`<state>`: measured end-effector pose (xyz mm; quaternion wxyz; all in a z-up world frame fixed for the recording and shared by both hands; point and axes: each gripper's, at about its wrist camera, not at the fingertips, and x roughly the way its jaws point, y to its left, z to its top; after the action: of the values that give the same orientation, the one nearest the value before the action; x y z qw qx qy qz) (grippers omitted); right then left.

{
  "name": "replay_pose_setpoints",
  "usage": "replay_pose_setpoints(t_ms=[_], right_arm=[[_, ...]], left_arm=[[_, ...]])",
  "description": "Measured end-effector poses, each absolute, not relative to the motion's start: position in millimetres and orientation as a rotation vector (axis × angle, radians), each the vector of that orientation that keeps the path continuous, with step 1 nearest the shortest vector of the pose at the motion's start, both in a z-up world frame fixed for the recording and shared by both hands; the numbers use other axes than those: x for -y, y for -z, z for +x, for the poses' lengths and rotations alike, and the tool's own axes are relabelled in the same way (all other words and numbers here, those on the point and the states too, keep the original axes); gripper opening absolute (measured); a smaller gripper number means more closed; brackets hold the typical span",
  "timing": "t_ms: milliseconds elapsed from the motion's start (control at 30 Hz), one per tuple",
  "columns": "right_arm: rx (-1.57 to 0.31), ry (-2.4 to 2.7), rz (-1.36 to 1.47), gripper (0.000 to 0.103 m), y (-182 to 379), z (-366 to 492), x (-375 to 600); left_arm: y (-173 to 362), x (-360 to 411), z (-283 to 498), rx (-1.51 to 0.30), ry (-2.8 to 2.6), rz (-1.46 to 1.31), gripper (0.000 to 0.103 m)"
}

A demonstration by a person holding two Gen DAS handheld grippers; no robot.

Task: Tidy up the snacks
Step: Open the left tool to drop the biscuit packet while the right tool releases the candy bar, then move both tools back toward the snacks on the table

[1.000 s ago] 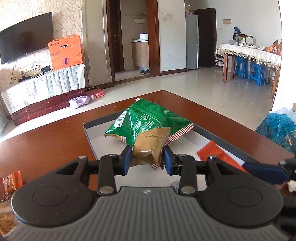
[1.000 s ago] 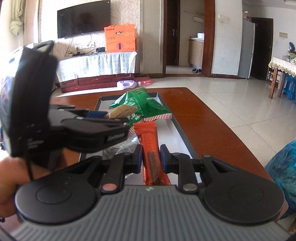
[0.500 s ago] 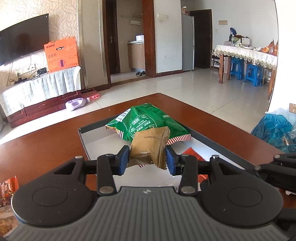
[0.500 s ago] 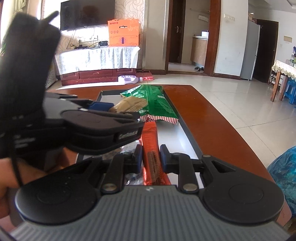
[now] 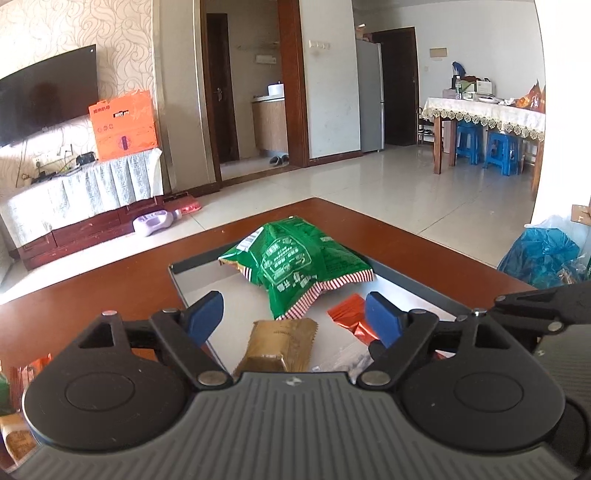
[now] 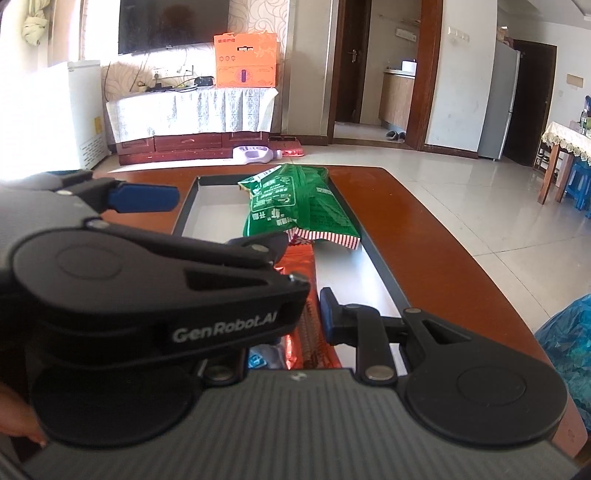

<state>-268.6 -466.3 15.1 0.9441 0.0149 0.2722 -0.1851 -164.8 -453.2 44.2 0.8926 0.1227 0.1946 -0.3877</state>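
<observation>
Your left gripper has just been opening; its jaws stand spread, and the brown packet lies free in the tray, nearer you than the green bag. Your right gripper pinches the orange wrapper: light, crinkly, probably slippery, so grip its sealed end.

A home living room, wall-mounted television above a low cloth-draped cabinet, patterned wallpaper around the television, kitchen doorway right of it, fridge farther right, lace-covered dining table with 2 blue stools, pale tiled floor.
</observation>
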Motion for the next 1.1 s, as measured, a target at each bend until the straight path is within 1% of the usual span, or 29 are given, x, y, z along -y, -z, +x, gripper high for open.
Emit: replay_pose_setpoints(t_ms=[100, 167, 233, 300, 433, 800, 1100], right_arm=[[-0.555, 0.393, -0.006, 0.026, -14, -267, 461], [-0.55, 0.397, -0.02, 0.037, -14, -268, 458], [-0.534, 0.401, -0.034, 0.056, -15, -269, 455], [-0.507, 0.404, -0.06, 0.067, -18, -274, 450], [-0.451, 0.41, -0.106, 0.076, -24, -283, 441], [-0.336, 0.349, -0.113, 0.077, -42, -293, 405], [-0.369, 0.163, -0.072, 0.077, -40, -272, 356]], left_arm=[[-45, 446, -167, -0.414, 0.794, 0.247, 0.087], [-45, 441, -169, -0.416, 0.787, 0.246, 0.087], [-47, 435, -170, -0.414, 0.781, 0.237, 0.088], [-51, 429, -172, -0.412, 0.772, 0.227, 0.088], [-59, 415, -182, -0.39, 0.755, 0.217, 0.091], [-81, 351, -205, -0.365, 0.654, 0.137, 0.093], [-82, 275, -202, -0.398, 0.505, 0.144, 0.093]])
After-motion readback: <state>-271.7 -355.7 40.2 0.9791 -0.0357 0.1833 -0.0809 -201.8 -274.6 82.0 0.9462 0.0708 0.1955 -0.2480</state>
